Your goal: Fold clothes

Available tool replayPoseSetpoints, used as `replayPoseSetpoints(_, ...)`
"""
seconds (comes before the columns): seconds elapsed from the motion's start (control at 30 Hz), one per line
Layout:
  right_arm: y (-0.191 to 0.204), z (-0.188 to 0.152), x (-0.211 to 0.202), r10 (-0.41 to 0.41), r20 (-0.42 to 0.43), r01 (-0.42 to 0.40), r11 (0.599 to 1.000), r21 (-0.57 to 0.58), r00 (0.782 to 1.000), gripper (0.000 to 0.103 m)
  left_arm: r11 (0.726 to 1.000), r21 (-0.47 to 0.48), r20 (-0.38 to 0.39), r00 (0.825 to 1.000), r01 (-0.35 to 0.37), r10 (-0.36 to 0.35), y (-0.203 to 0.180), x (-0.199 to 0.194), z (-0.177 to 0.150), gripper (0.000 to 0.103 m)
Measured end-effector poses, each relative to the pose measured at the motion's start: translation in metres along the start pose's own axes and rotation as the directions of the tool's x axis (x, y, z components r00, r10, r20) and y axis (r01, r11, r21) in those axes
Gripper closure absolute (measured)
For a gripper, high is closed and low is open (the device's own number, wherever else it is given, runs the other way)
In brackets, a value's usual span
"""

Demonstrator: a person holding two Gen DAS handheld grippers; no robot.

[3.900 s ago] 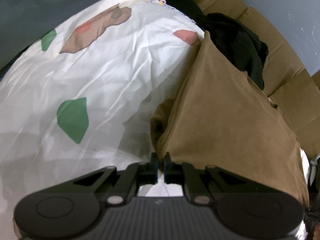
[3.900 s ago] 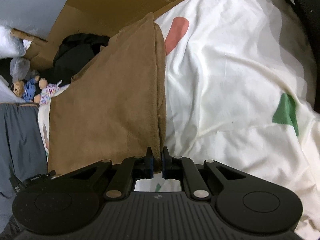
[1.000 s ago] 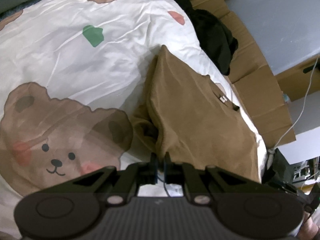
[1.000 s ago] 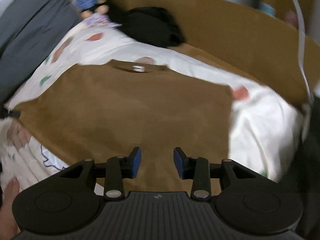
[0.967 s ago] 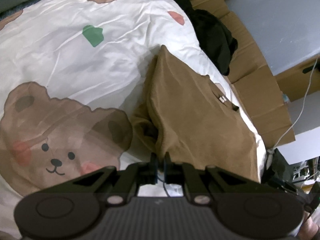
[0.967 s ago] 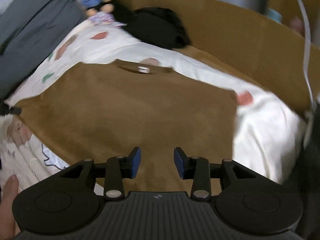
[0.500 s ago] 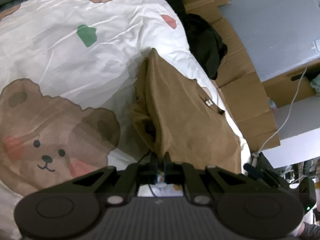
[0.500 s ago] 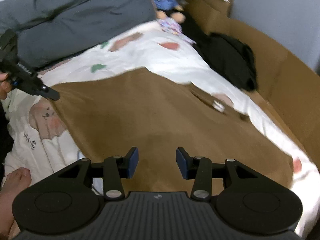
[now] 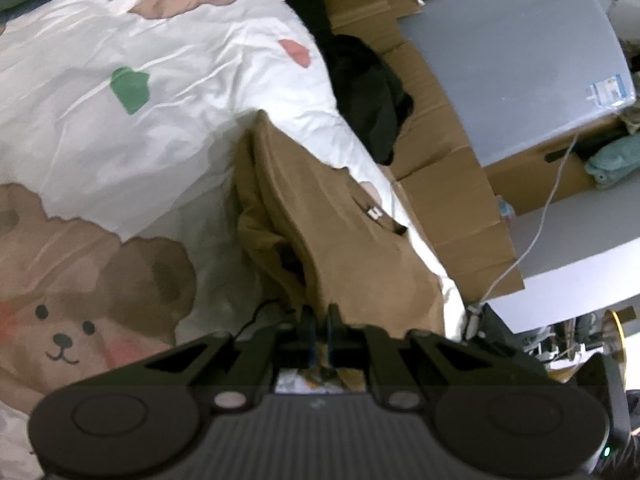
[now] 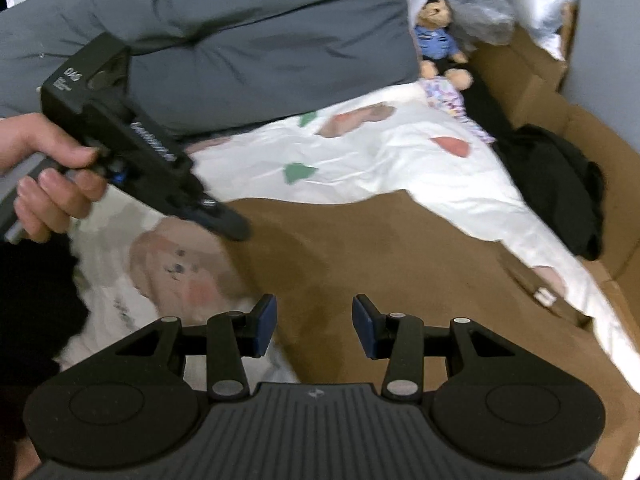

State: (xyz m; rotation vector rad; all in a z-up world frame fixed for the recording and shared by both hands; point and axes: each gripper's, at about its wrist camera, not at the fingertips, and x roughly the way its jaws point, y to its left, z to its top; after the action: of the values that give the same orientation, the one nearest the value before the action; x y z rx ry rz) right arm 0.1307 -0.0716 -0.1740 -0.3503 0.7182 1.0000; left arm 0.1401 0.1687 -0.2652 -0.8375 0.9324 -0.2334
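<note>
Brown garment (image 10: 380,248) corner pinched by left gripper (image 9: 319,330); right gripper (image 10: 314,326) open above.

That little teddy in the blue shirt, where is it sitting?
In the right wrist view, the teddy sits at the top right, at the far end of the bear-print sheet, between the grey duvet and the cardboard.

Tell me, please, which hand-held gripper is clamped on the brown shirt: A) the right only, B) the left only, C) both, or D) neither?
B: the left hand-held gripper is pinched shut on an edge of the brown shirt, while the right hand-held gripper hovers open above the fabric with nothing between its pads.
</note>
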Motion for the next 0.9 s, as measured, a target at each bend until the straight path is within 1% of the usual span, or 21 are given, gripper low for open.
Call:
replayPoseSetpoints(0.07, 0.018, 0.006, 0.007, -0.016, 0.003, 0.016, 0.998, -0.059, 1.0, 0.056, 1.0, -0.002, -0.002, 1.0, 0.009, -0.009, 0.0, 0.0, 0.001, 0.098)
replayPoseSetpoints(0.27, 0.042, 0.014, 0.027, -0.059, -0.024, 0.057, 0.994, -0.094, 0.998, 0.054, 0.998, -0.026, -0.002, 0.999, 0.053, -0.053, 0.003, -0.004, 0.002, 0.098)
replayPoseSetpoints(0.37, 0.053, 0.014, 0.04, -0.109, -0.045, 0.103, 0.987, -0.126, 0.993, 0.053, 0.997, -0.028, -0.005, 0.998, 0.067, -0.068, 0.005, -0.005, 0.002, 0.098)
replayPoseSetpoints(0.43, 0.056, 0.015, 0.048, -0.144, -0.054, 0.135, 0.98, -0.147, 0.988, 0.051, 0.997, -0.031, -0.007, 0.997, 0.074, -0.075, 0.007, -0.006, 0.002, 0.098)
replayPoseSetpoints(0.47, 0.059, 0.015, 0.053, -0.168, -0.06, 0.156, 0.974, -0.166, 0.984, 0.048, 0.997, -0.033, -0.007, 0.997, 0.077, -0.077, 0.008, -0.005, 0.003, 0.098)
replayPoseSetpoints(0.57, 0.064, 0.016, 0.068, -0.214, -0.075, 0.193, 0.956, -0.219, 0.974, 0.048, 0.995, -0.039, -0.012, 0.996, 0.087, -0.087, 0.01, -0.003, 0.004, 0.098)
replayPoseSetpoints(0.67, 0.066, 0.016, 0.083, -0.229, -0.097, 0.199, 0.948, -0.25, 0.969, 0.049, 0.995, -0.039, -0.017, 0.996, 0.091, -0.092, 0.011, -0.002, 0.004, 0.099)
replayPoseSetpoints(0.77, 0.065, 0.017, 0.092, -0.231, -0.106, 0.199, 0.947, -0.251, 0.967, 0.05, 0.994, -0.045, -0.023, 0.995, 0.096, -0.097, 0.012, -0.001, 0.004, 0.099)
replayPoseSetpoints(0.83, 0.062, 0.018, 0.096, -0.213, -0.114, 0.18, 0.953, -0.245, 0.97, 0.065, 0.995, -0.048, -0.027, 0.995, 0.091, -0.092, 0.015, -0.001, 0.003, 0.098)
replayPoseSetpoints(0.87, 0.06, 0.019, 0.097, -0.202, -0.121, 0.168, 0.955, -0.245, 0.972, 0.086, 0.995, -0.055, -0.021, 0.996, 0.089, -0.09, 0.016, -0.002, 0.004, 0.098)
replayPoseSetpoints(0.9, 0.059, 0.019, 0.099, -0.197, -0.13, 0.16, 0.955, -0.251, 0.972, 0.094, 0.994, -0.062, -0.013, 0.996, 0.088, -0.089, 0.018, -0.003, 0.005, 0.095)
